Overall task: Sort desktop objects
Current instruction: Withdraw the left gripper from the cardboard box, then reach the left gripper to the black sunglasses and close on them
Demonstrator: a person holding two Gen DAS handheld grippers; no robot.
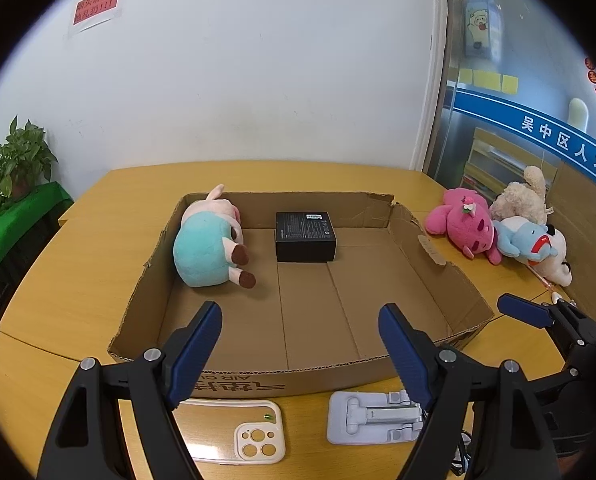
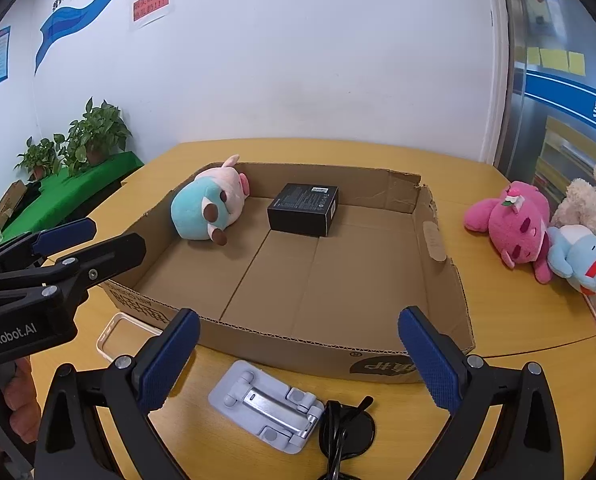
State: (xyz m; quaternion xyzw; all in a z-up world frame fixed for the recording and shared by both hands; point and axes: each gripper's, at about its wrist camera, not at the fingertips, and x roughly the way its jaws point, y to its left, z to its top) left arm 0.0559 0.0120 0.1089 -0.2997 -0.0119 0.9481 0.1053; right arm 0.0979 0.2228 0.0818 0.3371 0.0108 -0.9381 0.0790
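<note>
A shallow cardboard box [image 1: 257, 378] [image 2: 298, 346] lies open on the wooden table. Inside it, a teal and pink plush pig [image 1: 207, 246] [image 2: 207, 210] rests in the far left corner, with a black carton [image 1: 306, 236] [image 2: 304, 209] beside it. My left gripper [image 1: 300, 340] hovers open over the box's near edge, nothing between its pads. My right gripper [image 2: 300, 356] is open too and holds nothing. Below them, in front of the box, lie a cream phone case [image 1: 249, 432] [image 2: 123, 332] and a white folded phone stand [image 1: 372, 416] [image 2: 269, 410].
A pink plush [image 1: 466, 228] [image 2: 514, 220], a beige plush [image 1: 522, 196] [image 2: 586, 200] and a blue and white plush [image 1: 534, 248] [image 2: 582, 260] lie on the table right of the box. A black corded item [image 2: 346, 432] sits beside the stand. Potted plants [image 2: 93, 136] stand left.
</note>
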